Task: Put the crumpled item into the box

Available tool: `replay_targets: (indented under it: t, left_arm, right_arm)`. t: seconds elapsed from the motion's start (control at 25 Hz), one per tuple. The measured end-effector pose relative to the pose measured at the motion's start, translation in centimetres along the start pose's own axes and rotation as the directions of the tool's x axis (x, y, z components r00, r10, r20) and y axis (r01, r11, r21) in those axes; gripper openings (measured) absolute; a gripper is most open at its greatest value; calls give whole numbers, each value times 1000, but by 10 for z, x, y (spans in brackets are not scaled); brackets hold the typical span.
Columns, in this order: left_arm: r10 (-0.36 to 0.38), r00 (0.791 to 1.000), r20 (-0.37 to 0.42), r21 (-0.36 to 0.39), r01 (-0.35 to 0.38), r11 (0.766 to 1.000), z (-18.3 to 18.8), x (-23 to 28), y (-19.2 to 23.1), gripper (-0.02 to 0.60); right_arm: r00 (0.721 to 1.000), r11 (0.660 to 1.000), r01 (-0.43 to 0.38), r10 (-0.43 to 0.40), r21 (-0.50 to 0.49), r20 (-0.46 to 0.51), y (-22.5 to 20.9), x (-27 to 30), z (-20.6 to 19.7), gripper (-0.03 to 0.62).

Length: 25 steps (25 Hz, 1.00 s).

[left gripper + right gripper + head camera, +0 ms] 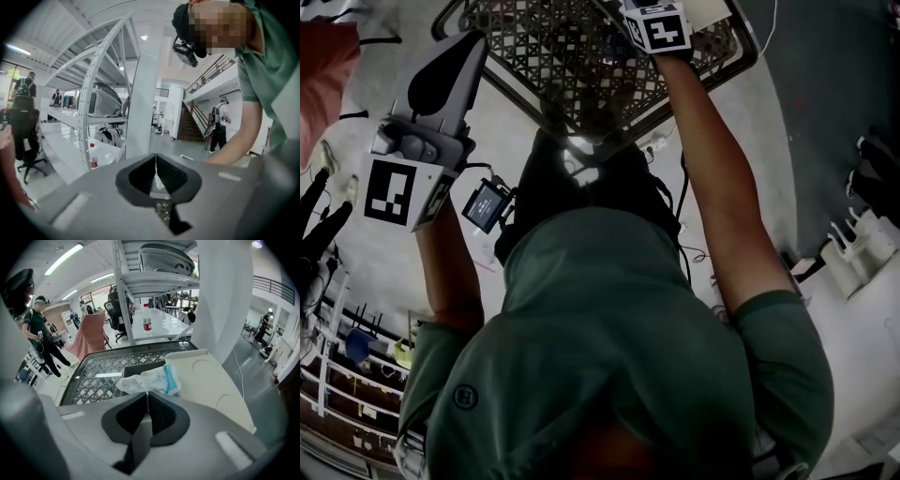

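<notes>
Over a lattice surface [89, 376], the right claw [148, 392] is pinched shut on the crumpled wrapper [150, 379]. The dark box [133, 368] lies just beyond. The left claw [156, 155] is closed and empty.

Place type: open-plan lab or workshop hall (part office).
Shelving: tall white perforated-steel rack [89, 103] carrying a moulded shell.
Work surfaces: long white table [159, 324]; black mesh-topped table [89, 380].
Seating: wheeled office chair [23, 136].
Building: staircase [192, 124], mezzanine railing [276, 287], ceiling strip lights [63, 258], glossy grey floor [173, 147].
Staff: several people standing about, one [40, 333] wearing head-mounted equipment.
</notes>
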<state>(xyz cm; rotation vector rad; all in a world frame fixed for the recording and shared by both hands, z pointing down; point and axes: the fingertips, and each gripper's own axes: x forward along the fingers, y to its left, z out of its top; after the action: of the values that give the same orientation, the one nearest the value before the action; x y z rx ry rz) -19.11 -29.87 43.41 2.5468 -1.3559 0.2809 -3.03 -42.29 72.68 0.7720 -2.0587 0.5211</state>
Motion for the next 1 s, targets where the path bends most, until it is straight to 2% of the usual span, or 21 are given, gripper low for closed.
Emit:
replay_targets:
  t: [0.36, 0.64, 0.84, 1.0]
  left_arm:
    - [24, 999, 30, 16, -25, 1000, 18, -16, 12, 6]
    - [31, 998, 47, 38, -32, 999, 37, -27, 15, 6]
    - [35, 997, 67, 56, -39, 998, 58, -37, 12, 6]
    - [19, 996, 88, 108, -28, 994, 92, -57, -11, 6]
  right_arm:
    - [998, 1000, -3, 3, 6, -61, 4, 14, -5, 29]
    - [999, 1000, -13, 13, 7, -41, 9, 2, 5, 44]
    - [1000, 1000, -5, 5, -11, 16, 13, -25, 35, 41]
    - [993, 1000, 15, -12, -25, 120, 22, -85, 72, 40]
